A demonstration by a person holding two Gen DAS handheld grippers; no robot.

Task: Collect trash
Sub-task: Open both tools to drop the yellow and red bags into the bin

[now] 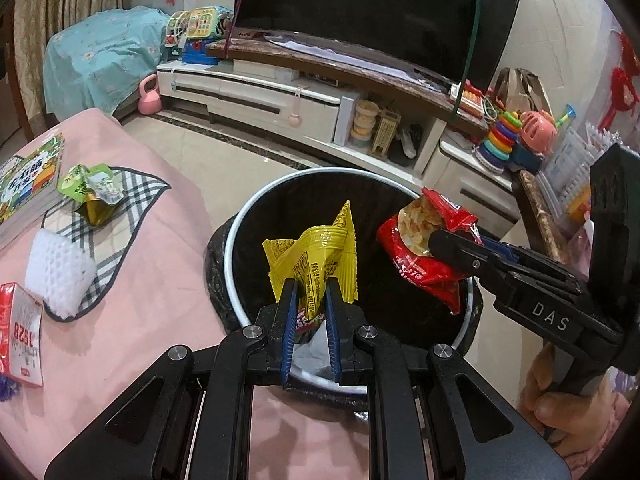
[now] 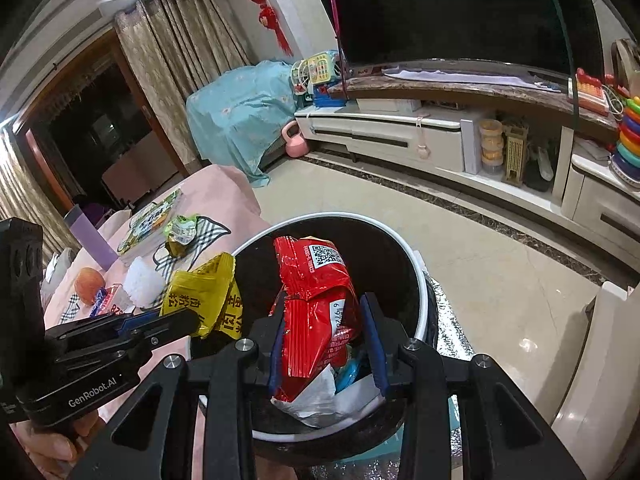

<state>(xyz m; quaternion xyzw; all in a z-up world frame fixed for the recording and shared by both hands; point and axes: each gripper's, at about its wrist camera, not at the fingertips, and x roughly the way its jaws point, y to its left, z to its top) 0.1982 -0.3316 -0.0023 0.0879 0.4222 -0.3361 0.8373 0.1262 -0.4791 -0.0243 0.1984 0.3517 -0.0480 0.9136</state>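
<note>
Both grippers, left (image 1: 311, 286) and right (image 2: 326, 312), are holding wrappers over the bin (image 1: 256, 200), fingers clamped on the yellow wrapper (image 1: 316, 256) and the red bag (image 2: 316, 296), so the drop seems due: each needs only opening above the bin's mouth.

Warm indoor light fills both sharp fisheye views, glare glints off the glossy floor tiles (image 2: 500, 280), and edges curve into black corners.
</note>
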